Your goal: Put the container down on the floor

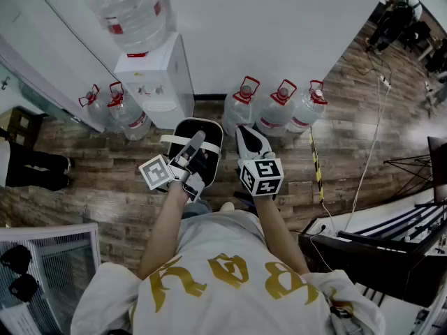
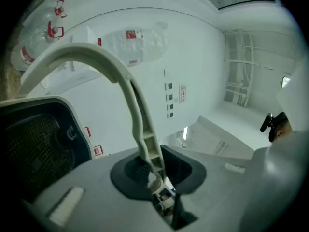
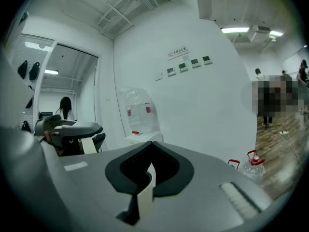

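Observation:
A black container with a pale rim hangs above the wooden floor in front of me, held up between both grippers. Its cream handle arches from the upper left down into my left gripper, which is shut on it. The container's dark body fills the left of the left gripper view. In the head view, my left gripper reaches over the container and my right gripper sits at its right side. My right gripper is shut on a cream strip of the same handle.
A white water dispenser with a bottle on top stands against the wall just ahead. Several water jugs stand on the floor on both sides of it. A cable runs across the floor at right, beside a dark desk.

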A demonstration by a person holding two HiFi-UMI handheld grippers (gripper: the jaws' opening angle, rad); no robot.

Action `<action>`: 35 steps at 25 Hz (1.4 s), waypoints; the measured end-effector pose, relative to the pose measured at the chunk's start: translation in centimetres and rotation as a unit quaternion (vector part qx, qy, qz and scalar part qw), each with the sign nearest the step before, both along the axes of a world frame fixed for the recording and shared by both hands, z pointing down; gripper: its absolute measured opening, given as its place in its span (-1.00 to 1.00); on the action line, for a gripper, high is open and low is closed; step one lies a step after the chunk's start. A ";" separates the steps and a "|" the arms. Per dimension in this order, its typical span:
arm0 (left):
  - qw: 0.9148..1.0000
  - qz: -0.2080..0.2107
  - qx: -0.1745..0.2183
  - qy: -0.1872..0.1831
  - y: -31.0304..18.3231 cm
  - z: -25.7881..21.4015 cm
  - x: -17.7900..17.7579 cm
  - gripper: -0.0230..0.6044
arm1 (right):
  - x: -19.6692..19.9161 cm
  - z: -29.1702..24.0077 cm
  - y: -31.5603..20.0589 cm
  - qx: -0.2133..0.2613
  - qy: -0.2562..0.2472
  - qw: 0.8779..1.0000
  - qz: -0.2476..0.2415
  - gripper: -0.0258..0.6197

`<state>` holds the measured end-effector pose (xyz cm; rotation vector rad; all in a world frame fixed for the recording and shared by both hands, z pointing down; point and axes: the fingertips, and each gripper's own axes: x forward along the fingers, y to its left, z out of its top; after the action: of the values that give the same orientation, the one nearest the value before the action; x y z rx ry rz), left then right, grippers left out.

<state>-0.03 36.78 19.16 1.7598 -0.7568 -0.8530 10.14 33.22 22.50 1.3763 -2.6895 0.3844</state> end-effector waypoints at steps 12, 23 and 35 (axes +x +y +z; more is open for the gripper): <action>1.000 0.017 -0.018 -0.005 -0.7 1.6 -0.1 -0.77 | 0.4 0.5 -0.4 -0.007 -0.007 1.000 0.014 -0.84; 0.999 0.028 -0.017 -0.017 -5.3 2.2 -2.3 -0.77 | -0.4 0.7 -4.3 -0.013 0.005 1.000 0.013 -0.84; 0.997 0.064 -0.052 -0.012 -17.0 8.2 -6.8 -0.77 | -2.3 6.5 -13.2 -0.077 0.035 0.995 0.047 -0.84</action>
<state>-6.82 19.79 27.35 1.7090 -0.6844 -0.6957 7.87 19.97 28.99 1.4454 -2.4884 0.5304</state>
